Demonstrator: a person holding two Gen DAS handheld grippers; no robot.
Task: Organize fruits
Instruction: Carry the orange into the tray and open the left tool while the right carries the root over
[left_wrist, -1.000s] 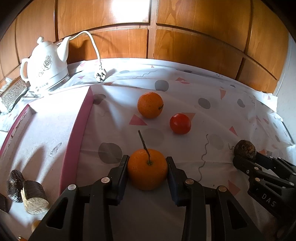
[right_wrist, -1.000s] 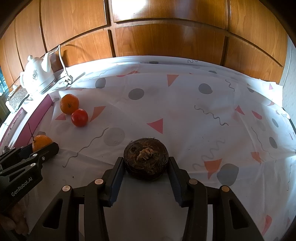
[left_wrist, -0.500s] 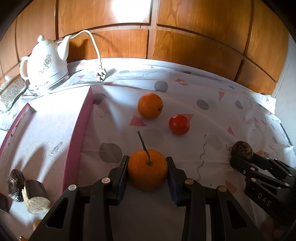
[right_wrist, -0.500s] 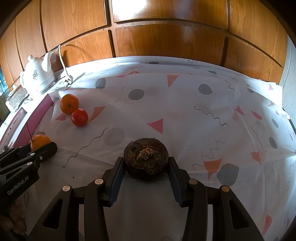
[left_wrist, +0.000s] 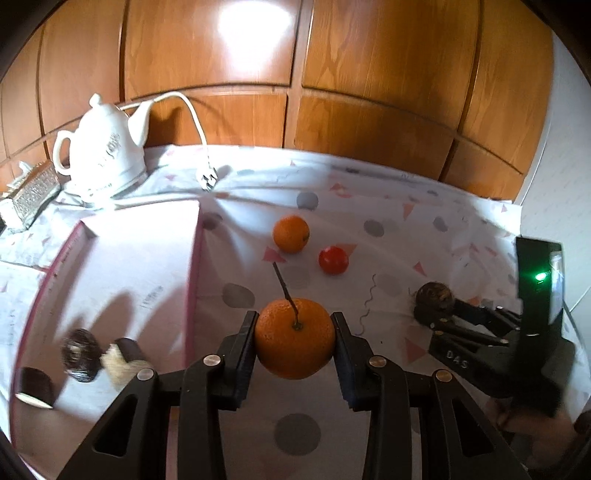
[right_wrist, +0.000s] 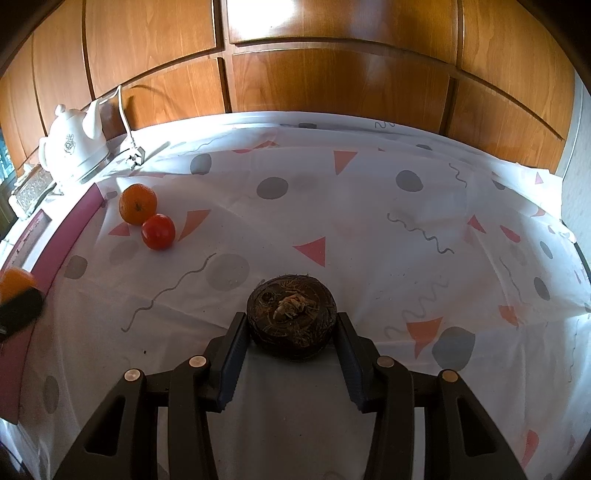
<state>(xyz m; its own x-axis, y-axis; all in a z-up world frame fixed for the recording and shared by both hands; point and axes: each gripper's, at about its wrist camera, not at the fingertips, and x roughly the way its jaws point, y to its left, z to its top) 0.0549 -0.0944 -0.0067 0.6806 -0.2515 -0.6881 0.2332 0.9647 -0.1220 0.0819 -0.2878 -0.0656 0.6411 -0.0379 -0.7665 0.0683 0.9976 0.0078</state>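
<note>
At the far left I see a shallow pink-rimmed tray (left_wrist: 195, 266) on the patterned tablecloth (right_wrist: 369, 206). Several small dark cut pieces (left_wrist: 81, 354) already lie in its near corner; I cannot tell what they are.

Just right of the tray wall, my left gripper (left_wrist: 294, 338) is clamped on a stemmed orange (left_wrist: 293, 338), both pads pressed against its sides. The fruit looks clear of the cloth. I judge this one is on its way to the tray.

Beyond it, a second orange (left_wrist: 291, 234) and a red tomato (left_wrist: 333, 260) sit near each other on the cloth, untouched.

Further right, my right gripper (right_wrist: 291, 334) brackets a dark brown, flat round fruit (right_wrist: 291, 317). The pads look to be touching its sides and it appears to rest on the cloth.

By my reading, the sorting is partway: some pieces are in the tray, two fruits are in hand, and two wait on the cloth.
</note>
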